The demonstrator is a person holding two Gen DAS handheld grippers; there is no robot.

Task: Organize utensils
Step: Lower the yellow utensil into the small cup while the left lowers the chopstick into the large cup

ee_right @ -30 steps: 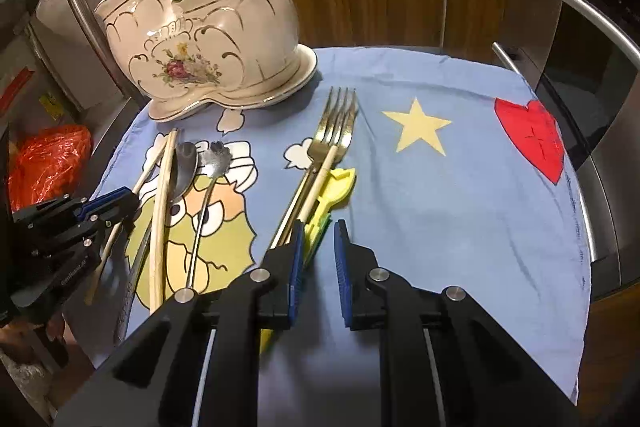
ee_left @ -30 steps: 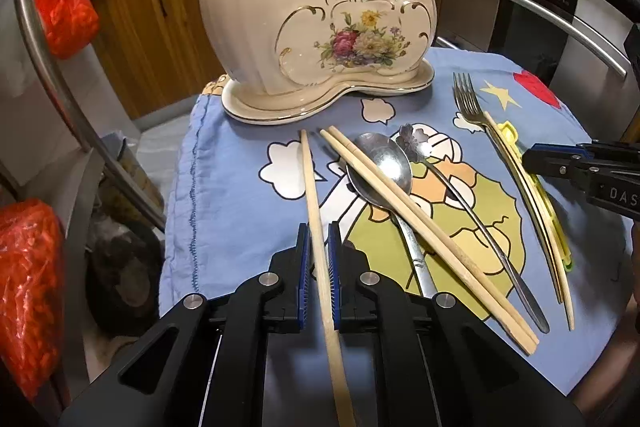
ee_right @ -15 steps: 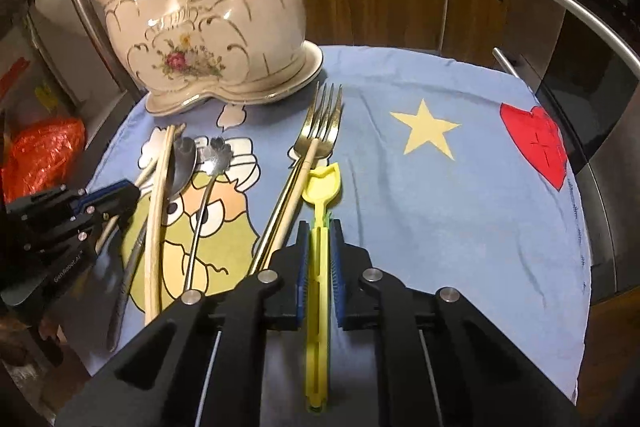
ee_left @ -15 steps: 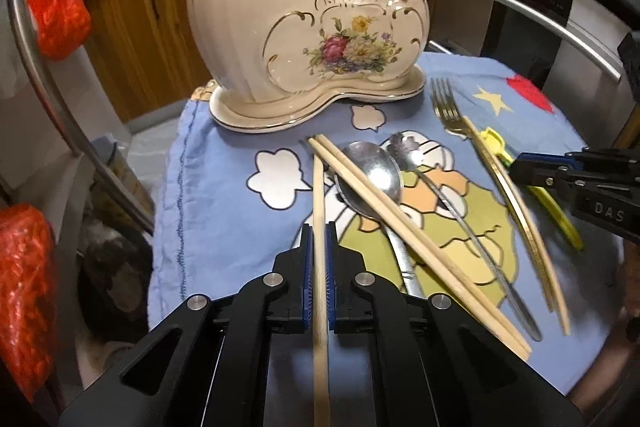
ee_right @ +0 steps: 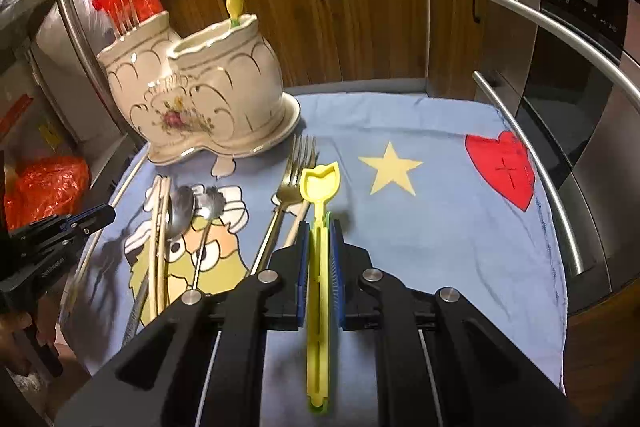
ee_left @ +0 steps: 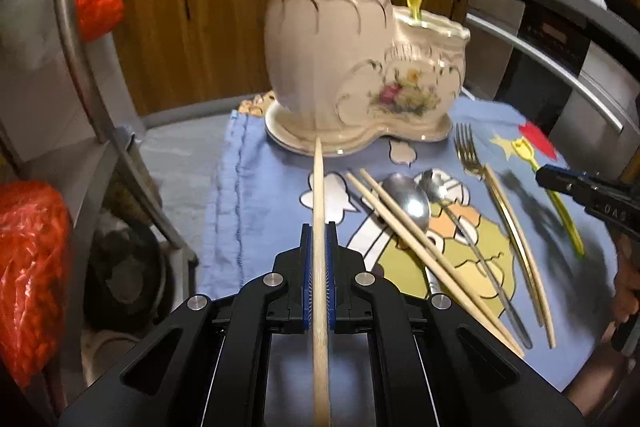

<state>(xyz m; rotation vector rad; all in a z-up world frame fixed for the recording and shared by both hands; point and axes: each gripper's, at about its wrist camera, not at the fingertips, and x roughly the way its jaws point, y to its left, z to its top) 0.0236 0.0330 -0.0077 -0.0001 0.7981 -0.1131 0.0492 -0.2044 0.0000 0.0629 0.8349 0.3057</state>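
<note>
Wooden chopstick (ee_left: 319,227) clenched lengthwise in left tool (ee_left: 319,259), yellow tulip-tipped utensil (ee_right: 319,227) (likewise lengthwise) in right tool (ee_right: 319,255).

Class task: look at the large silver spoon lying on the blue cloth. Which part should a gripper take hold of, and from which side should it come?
Grip the large silver spoon by its slim handle, not the wide rounded bowl. The pair of wooden chopsticks lies across it on the left, so coming from above near the handle's near end, fingers either side, looks safest.
</note>
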